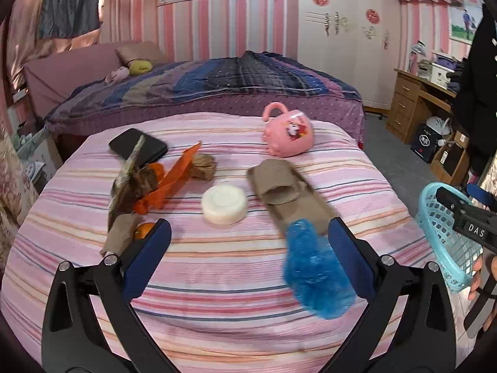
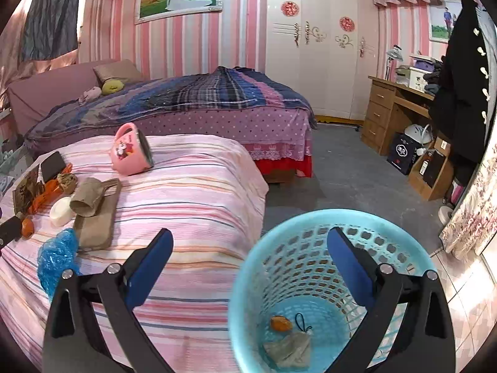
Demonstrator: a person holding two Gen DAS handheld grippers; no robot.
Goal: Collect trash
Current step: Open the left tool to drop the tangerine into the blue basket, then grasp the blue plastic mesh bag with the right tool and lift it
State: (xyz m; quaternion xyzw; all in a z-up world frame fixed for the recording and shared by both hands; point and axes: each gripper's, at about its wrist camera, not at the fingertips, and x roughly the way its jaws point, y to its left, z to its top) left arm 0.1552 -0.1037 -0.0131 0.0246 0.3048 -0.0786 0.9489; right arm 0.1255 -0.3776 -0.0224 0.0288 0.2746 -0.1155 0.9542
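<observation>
Both grippers gape empty: left gripper [image 1: 250, 239] beside the blue wrapper [image 1: 316, 270], lying lengthwise; right gripper [image 2: 250, 248] above the basket [image 2: 248, 267].

Both black two-finger grippers with blue pads are wide open, nothing pinched. The left gripper [image 1: 250, 233] fills the bottom of its own view, jaws spread and angled downward. The right gripper [image 2: 250, 242] looks the same in its view, and also shows at the right edge of the left view, with the person's hand [image 1: 480, 279] wrapped around its handle.
</observation>
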